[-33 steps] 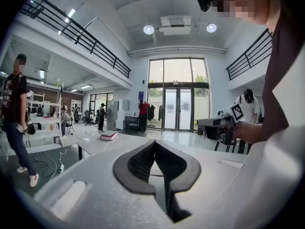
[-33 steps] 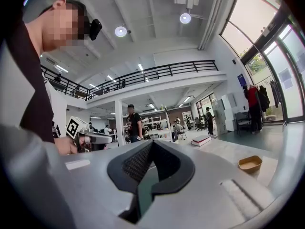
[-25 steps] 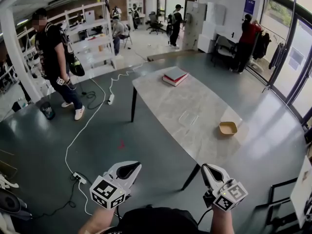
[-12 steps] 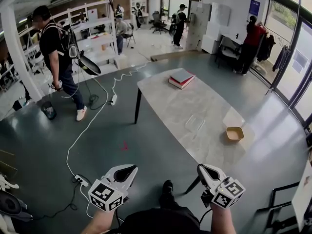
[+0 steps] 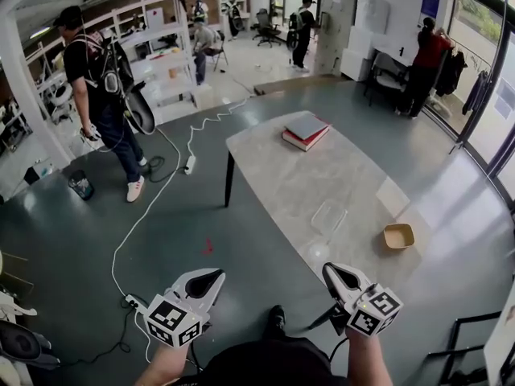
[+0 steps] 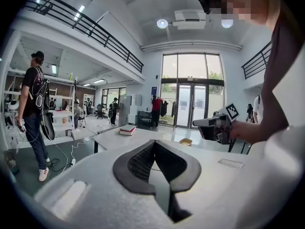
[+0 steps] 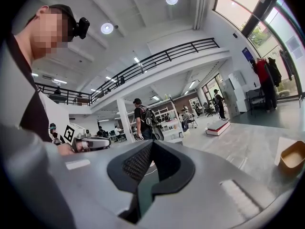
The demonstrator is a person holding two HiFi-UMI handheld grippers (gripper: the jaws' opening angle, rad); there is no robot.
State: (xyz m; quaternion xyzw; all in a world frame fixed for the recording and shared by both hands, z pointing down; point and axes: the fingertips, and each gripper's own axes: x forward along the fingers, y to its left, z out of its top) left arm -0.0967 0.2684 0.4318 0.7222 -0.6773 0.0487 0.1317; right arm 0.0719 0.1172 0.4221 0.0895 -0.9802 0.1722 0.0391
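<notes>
**Claw state.** The left claw (image 5: pixel 217 275) is showing its two jaws closed tip to tip in the left gripper view, with nothing gripped between them. The right claw (image 5: pixel 328 268) is reading the same in the right gripper view: its jaws are meeting at the tips and carrying nothing. The closed setting is consistent with there being no item within reach of either one.

**Claw position.** The person is holding both claws low and close to the body, well apart from each other and pointing forward. Each is hanging over the floor (image 5: pixel 201 215), short of the near end of the tabletop (image 5: pixel 322 167). Neither is touching anything.

**Nearest items.** A small tan bowl (image 5: pixel 398 236) is sitting near the right edge of the tabletop at its near end. A clear shallow container (image 5: pixel 328 215) is lying just beside it, toward the middle. Both are lying closer to the right claw than to the left. A stack of books (image 5: pixel 305 131) is resting at the far end, well apart from them.

**Surroundings.** A person wearing a backpack (image 5: pixel 105 79) is standing on the floor to the left. A white cable (image 5: pixel 149 207) is trailing across the floor on that side.
</notes>
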